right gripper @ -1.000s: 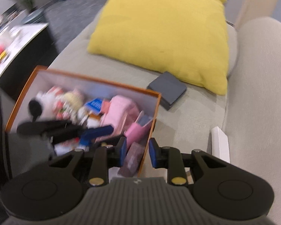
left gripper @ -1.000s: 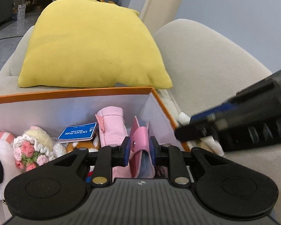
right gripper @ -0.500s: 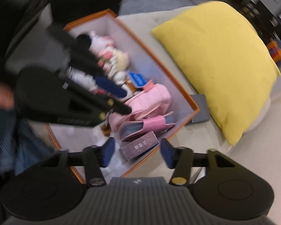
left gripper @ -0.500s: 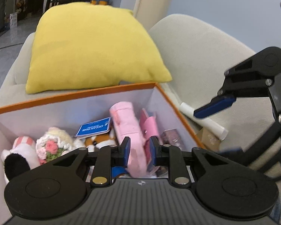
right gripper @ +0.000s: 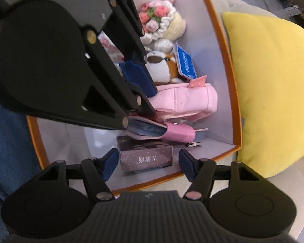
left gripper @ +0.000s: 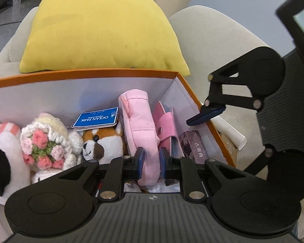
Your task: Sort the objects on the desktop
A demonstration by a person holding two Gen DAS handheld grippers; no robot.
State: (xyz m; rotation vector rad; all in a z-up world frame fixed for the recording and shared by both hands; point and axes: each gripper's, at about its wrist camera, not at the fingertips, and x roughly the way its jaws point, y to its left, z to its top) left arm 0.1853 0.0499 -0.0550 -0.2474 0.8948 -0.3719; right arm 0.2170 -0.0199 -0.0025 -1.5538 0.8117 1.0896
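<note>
Box [left gripper: 184,79] with orange rim and white inner walls, resting on beige sofa [left gripper: 216,40] in front of yellow cushion [left gripper: 103,26]. Contents, seen from left wrist view: black-and-white plush [left gripper: 2,162] at far left, crocheted flower bouquet [left gripper: 42,143] beside it, brown-and-white plush animal [left gripper: 101,141] with blue tag [left gripper: 96,117] above it, pink pouch [left gripper: 139,125] near centre, pink card wallet [left gripper: 166,125] just right of pouch, dark purple carton [left gripper: 193,145] against right wall. Left gripper [left gripper: 151,161] inside box, jaws closing, nearly together, both blue pads pressed on near end of pink pouch; pouch squeezed between them. Right gripper [right gripper: 148,162] angled steeply down over right end of box, jaws closing slightly from a wide setting, 2 blue pads flanking purple carton with a visible gap on each side; carton between pads but not gripped, lying on box floor next to pink card wallet. In left wrist view, right gripper [left gripper: 206,117] visible at box's right wall, 1 blue pad over rim. White flat object [left gripper: 231,129] on sofa just outside that wall. Blue denim [right gripper: 4,141] at left edge of right wrist view.
</note>
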